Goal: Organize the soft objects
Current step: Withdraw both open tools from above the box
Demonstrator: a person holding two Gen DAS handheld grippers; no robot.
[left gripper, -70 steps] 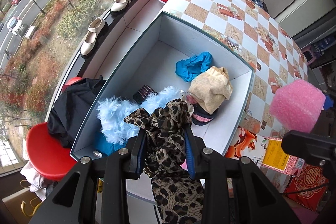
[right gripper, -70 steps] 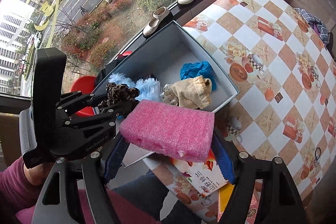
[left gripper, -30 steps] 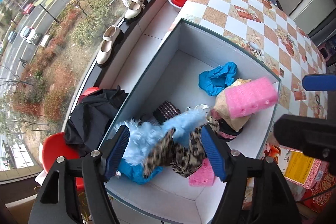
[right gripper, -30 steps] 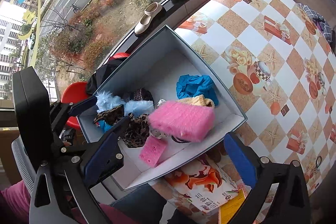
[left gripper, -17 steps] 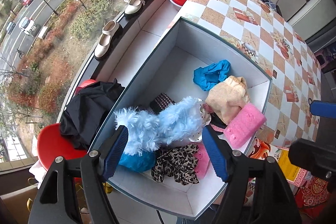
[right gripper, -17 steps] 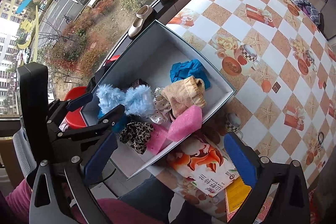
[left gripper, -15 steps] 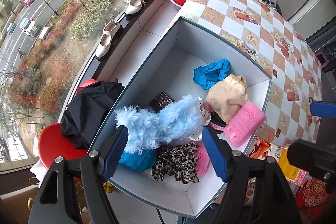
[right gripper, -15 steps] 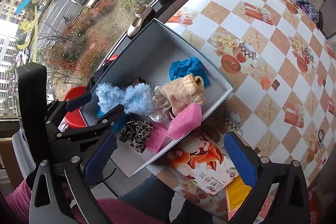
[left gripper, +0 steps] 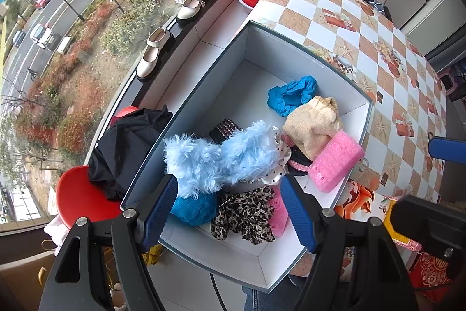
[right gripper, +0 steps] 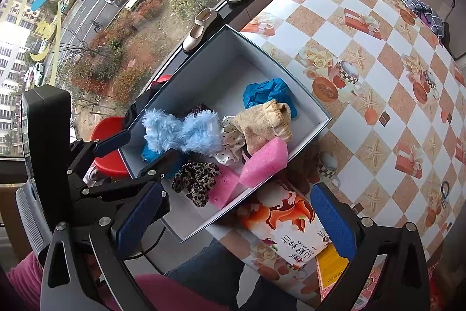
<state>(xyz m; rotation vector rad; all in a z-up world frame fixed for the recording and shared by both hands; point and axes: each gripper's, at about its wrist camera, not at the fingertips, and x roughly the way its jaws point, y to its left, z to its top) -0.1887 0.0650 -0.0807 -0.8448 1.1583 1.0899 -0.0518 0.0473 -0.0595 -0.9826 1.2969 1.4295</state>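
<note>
Both the left hand-held gripper [left gripper: 228,209] and right hand-held gripper [right gripper: 236,220] hang wide and empty above a box [left gripper: 291,57] on the checkered bench [right gripper: 378,63]. Nearest in the box lies a leopard-print cloth [left gripper: 244,216], then pink sponges [left gripper: 335,162], a fluffy blue piece [left gripper: 221,156], a tan sock [left gripper: 311,124] and, farthest, a blue rag [left gripper: 291,95].

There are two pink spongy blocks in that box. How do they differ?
The larger pink sponge leans tilted against the box wall, propped on the beige cloth; the smaller pink sponge lies low on the box floor. The larger shows whole, while the leopard-print cloth overlaps the smaller. Both are pink, foamy and inside the box.
</note>
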